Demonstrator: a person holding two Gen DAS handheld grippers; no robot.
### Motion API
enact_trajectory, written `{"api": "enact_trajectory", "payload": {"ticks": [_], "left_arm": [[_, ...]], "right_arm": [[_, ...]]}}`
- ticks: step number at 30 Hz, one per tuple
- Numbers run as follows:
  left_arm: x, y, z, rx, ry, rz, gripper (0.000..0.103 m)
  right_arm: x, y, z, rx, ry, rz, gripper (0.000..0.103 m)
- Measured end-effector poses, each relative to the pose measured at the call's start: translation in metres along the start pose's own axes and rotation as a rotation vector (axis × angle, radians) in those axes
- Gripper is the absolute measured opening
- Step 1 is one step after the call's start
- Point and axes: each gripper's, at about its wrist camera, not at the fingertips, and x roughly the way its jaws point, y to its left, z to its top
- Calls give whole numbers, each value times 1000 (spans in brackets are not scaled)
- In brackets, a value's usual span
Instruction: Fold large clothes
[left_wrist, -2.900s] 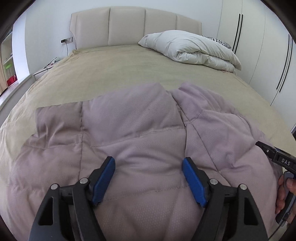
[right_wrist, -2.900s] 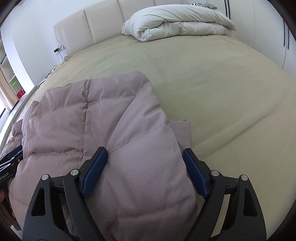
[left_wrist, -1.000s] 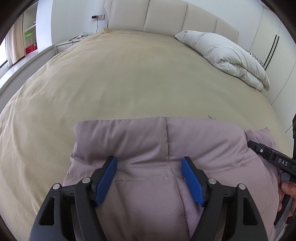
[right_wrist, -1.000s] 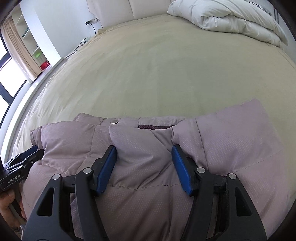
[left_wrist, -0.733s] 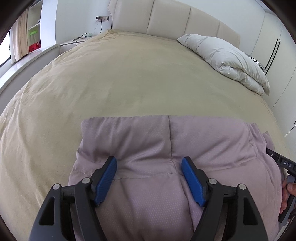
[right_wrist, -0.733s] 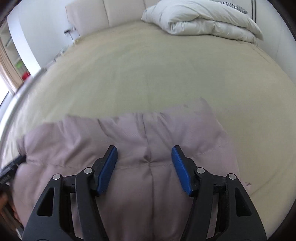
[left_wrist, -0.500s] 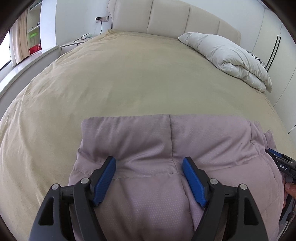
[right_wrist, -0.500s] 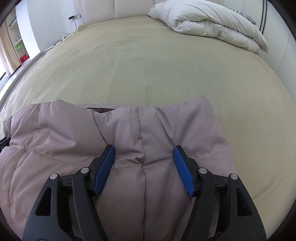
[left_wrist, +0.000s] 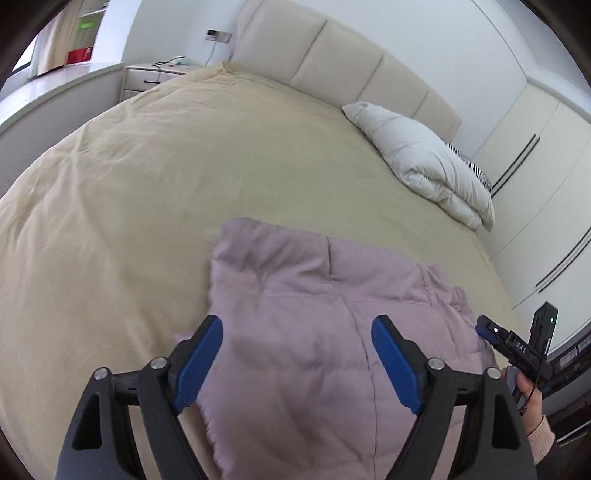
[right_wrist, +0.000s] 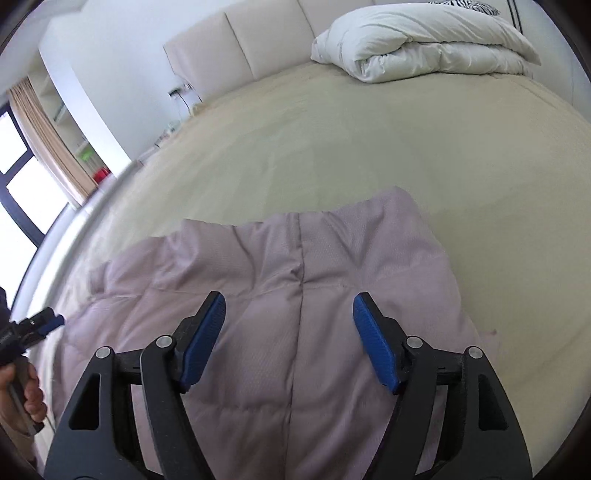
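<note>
The left gripper (left_wrist: 297, 358) has its jaws spread wide and empty above the folded mauve padded coat (left_wrist: 325, 332). The right gripper (right_wrist: 290, 334) likewise stands wide over the coat (right_wrist: 295, 302), gripping nothing. The coat lies ahead of and beneath both sets of jaws on the beige bed (left_wrist: 155, 192); beyond them, a white duvet (left_wrist: 424, 166) rests by the headboard (left_wrist: 332, 62).
</note>
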Motion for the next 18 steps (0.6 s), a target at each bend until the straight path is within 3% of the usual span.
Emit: {"api": "enact_trajectory", "payload": {"ticks": [3,6,8,12,18], "left_arm": [[-33,33,-19,-102,-6,-72,96],[-31,54,-41,-175,71,-153,97],[-20,59,-53,-194,119,-157,97],[6,67,-69,-266,193,-202,97],[19,63,-67,-240,221,-233,97]], "right_arm": [[-48,-7,-11,17,-49,63,81],[-91,-28,-28,22,-48,87,81],[-111,-52,-40,52,-20,85,81],[-126,-93,-56,157,28,107,81],[-108,-134,-83,258,133,205,81]]}}
